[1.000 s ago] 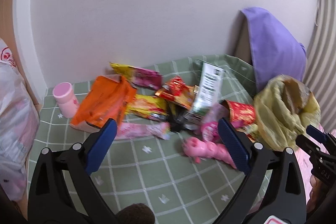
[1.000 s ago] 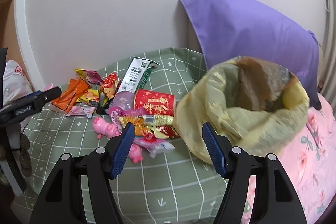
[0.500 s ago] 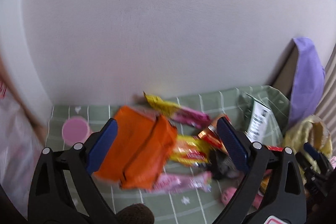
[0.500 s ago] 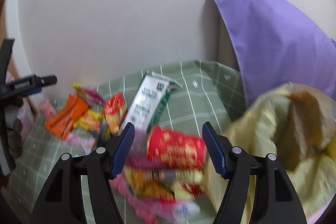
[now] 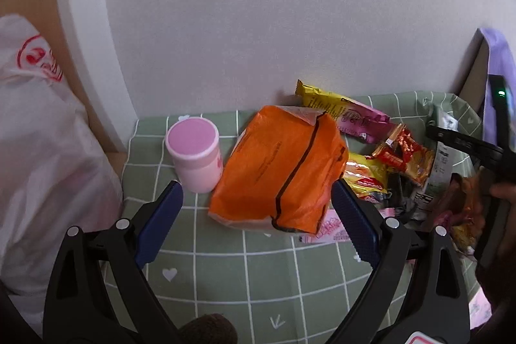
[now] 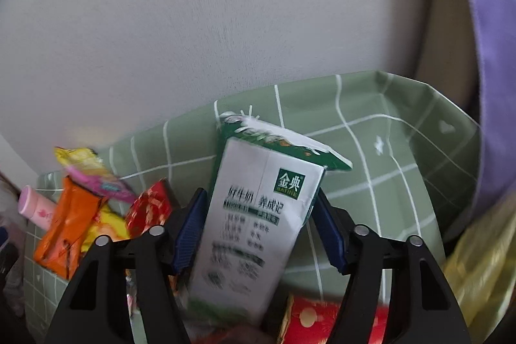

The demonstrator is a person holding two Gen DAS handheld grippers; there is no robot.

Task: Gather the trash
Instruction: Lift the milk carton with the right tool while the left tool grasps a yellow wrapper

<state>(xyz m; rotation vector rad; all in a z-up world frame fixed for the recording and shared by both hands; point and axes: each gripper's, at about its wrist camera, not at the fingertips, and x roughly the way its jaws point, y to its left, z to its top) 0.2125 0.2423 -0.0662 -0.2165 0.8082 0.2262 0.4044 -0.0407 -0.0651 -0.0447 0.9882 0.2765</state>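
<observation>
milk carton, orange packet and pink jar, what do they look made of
Milk carton: looks like coated paperboard, smooth and printed, with sharp folded flaps on top.
Orange packet: probably thin plastic film, slightly glossy, wrinkled, with a dark seam.
Pink jar: likely hard plastic, matte, with a flat round lid.

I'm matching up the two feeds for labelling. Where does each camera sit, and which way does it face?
Left wrist: on the left gripper, facing down at the orange bag and pink jar; a fingertip shows at right.
Right wrist: on the right gripper, jaws closing around the milk carton.
Shared: orange bag, pink jar, green checked cloth.
</observation>
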